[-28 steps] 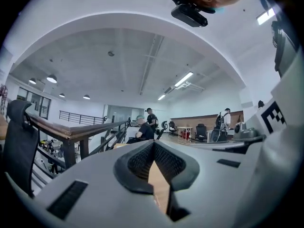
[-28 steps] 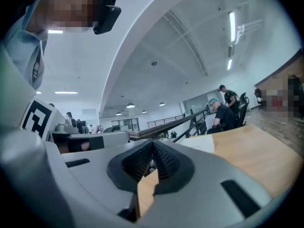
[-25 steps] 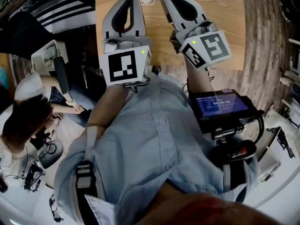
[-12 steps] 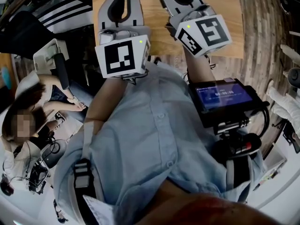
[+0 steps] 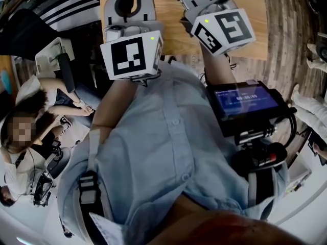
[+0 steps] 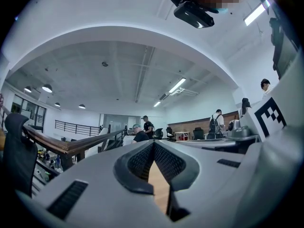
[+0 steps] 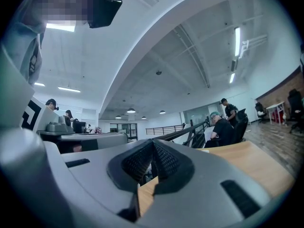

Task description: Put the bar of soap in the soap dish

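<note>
Currently your left gripper [image 6: 153, 145] and right gripper [image 7: 153, 144] hold their fingers closed on nothing over the bench [image 5: 172, 32]; neither soap nor dish shows, so progress can't be judged.

The grey two-jaw left gripper [image 6: 153, 145] and its twin, the right gripper [image 7: 153, 144], point forward side by side, roughly level, jaws closed on nothing.
</note>
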`<state>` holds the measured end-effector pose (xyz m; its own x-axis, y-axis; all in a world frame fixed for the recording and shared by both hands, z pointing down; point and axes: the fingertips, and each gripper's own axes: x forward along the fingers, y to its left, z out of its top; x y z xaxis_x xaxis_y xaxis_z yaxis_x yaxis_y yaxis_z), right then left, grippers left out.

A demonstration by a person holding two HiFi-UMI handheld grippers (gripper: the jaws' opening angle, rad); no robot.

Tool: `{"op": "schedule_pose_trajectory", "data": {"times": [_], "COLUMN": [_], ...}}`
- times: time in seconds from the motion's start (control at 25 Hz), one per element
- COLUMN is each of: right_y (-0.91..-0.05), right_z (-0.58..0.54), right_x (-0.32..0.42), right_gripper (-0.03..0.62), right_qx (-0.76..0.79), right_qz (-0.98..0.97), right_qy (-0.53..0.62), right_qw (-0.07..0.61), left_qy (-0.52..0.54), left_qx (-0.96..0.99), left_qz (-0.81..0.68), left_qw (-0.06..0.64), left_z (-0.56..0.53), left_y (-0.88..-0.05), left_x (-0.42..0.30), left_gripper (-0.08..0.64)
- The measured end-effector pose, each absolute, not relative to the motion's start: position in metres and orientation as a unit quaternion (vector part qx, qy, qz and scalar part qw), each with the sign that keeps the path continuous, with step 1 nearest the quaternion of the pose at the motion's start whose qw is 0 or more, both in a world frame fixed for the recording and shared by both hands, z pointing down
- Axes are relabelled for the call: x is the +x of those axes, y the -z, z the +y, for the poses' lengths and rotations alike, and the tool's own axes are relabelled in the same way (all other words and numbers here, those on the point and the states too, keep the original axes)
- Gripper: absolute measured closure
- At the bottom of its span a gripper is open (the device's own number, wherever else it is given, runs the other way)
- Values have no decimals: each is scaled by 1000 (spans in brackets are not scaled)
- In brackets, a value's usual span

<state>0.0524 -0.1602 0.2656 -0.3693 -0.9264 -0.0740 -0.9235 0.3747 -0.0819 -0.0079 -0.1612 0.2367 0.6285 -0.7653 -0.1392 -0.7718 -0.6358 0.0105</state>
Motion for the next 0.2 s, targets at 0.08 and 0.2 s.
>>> {"op": "schedule_pose_trajectory", "data": {"times": [0.08, 0.2], "right_y": [-265, -265], "right_z": [-161, -162], "right_x": [52, 52], "right_gripper": [586, 586], "right_qx": [-558, -558], "right_qz": [828, 828], "right_qy": [13, 13], "right_qw": [54, 54], "left_qy": [-65, -66], "left_qx": [-901, -900], "left_qz": [428, 430], "left_qw": [24, 19], "left_z": [-162, -164], "left_y": [-237, -237], "left_x": [-8, -8], "left_gripper": [554, 554]}}
